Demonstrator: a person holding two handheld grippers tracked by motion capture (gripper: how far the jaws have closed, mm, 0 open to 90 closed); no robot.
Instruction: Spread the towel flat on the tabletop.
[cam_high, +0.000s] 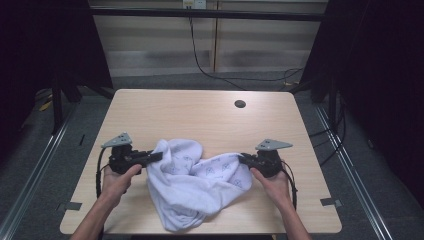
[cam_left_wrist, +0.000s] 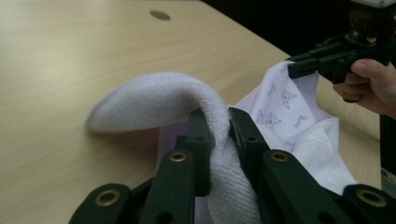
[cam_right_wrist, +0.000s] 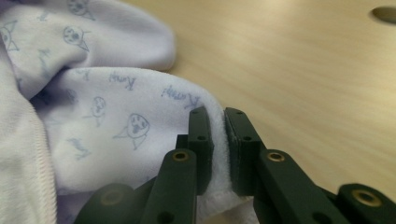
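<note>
1. A pale wooden bench (cam_high: 200, 112) stands in a dark-curtained room, with a cable hole (cam_high: 240, 104) near its far edge.
2. A white printed towel (cam_high: 192, 182) lies bunched at the near middle, pinched at both ends, probably so it can be spread.
3. The left tongs (cam_left_wrist: 218, 122) clamp a thick fold; the right tongs (cam_right_wrist: 218, 122) grip a hem.

The table (cam_high: 210, 115) is viewed from above and forward; each gripper camera is set close along its jaws, the white towel (cam_left_wrist: 154, 100) being shared.
</note>
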